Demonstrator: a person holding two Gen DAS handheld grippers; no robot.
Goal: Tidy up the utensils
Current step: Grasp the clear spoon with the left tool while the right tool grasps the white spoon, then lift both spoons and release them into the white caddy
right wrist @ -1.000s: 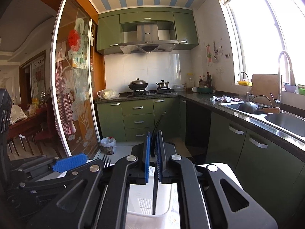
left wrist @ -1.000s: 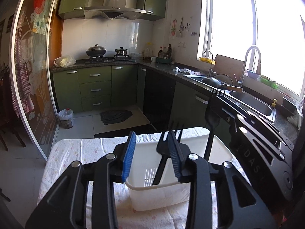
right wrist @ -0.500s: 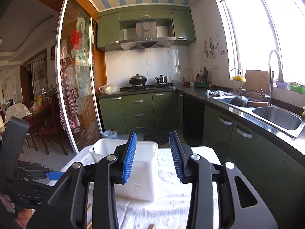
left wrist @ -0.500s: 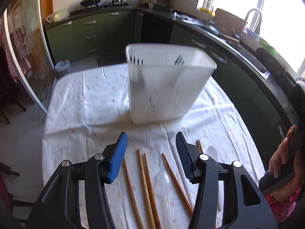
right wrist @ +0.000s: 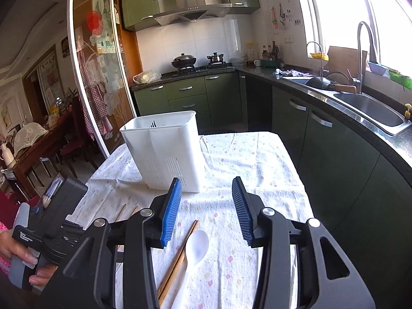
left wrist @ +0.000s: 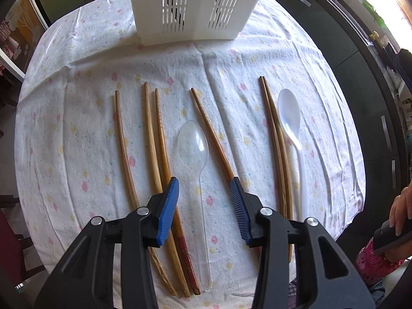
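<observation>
White slotted caddy (right wrist: 164,149) – dark fork (right wrist: 153,123) inside, left tool (left wrist: 204,195), right tool (right wrist: 207,203) – both spread.

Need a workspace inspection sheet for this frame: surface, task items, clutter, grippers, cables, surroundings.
Surface: floral tablecloth, wrinkled, covers the table.
Task items: white caddy upright at the far edge, dark fork tines showing inside; six wooden chopsticks lying loose; clear spoon and white spoon flat on the cloth.
Clutter: nothing seen.
Grippers: left hand-held gripper open above the clear spoon's handle; right hand-held gripper open, holding nothing.
Cables: nothing seen.
Surroundings: green kitchen cabinets, sink, stove with pots.
</observation>
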